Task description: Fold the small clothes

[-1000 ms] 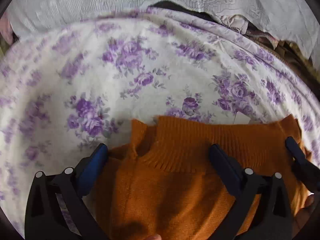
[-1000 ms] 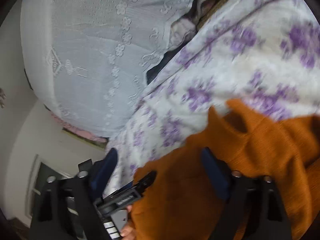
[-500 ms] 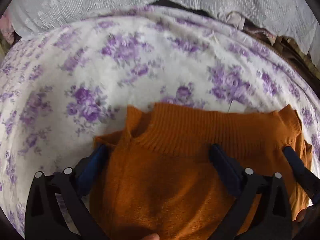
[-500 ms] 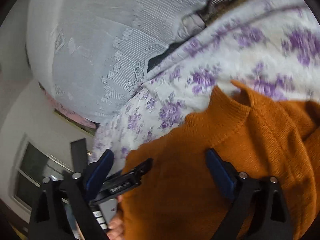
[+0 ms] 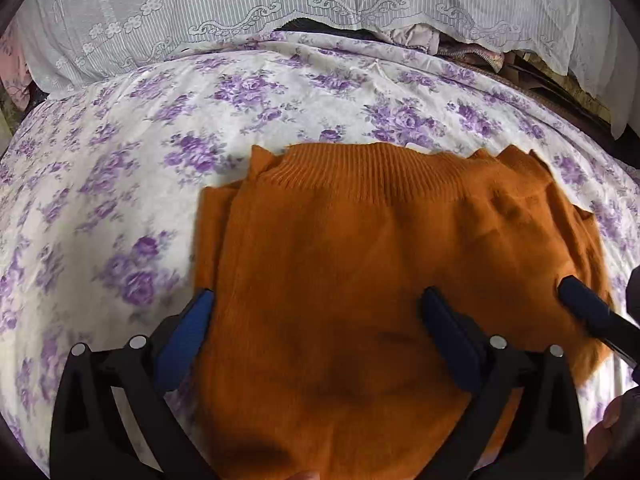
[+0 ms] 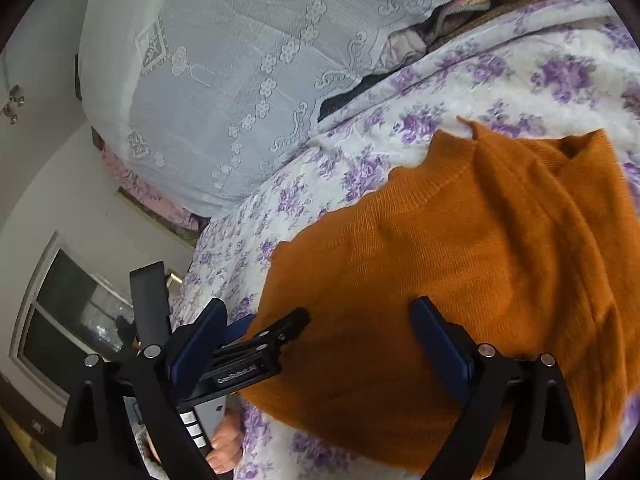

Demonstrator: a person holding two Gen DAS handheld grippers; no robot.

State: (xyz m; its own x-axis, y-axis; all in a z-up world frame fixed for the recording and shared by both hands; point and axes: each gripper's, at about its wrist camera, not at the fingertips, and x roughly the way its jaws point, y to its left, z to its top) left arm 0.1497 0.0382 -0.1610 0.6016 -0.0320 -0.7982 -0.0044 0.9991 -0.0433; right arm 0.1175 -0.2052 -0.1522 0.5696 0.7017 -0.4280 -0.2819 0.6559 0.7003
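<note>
Both hand-held grippers are spread wide. The right hand-held gripper (image 6: 320, 332) has just been opening, and the orange sweater (image 5: 384, 280) lies beneath its fingers, not pinched between them. The left hand-held gripper (image 5: 316, 320) matches it, jaws released, blue pads apart, one finger at the sweater's left edge and one over the middle. The sweater rests folded on the floral bedspread (image 5: 132, 184), ribbed band toward the lace cover (image 5: 248, 8), with a lower layer peeking out at the left side. The fold looks just laid, so the thing now is to lift away cleanly without snagging the knit. It should stay put, but a pad catching the fuzzy surface could drag the top layer askew.
</note>
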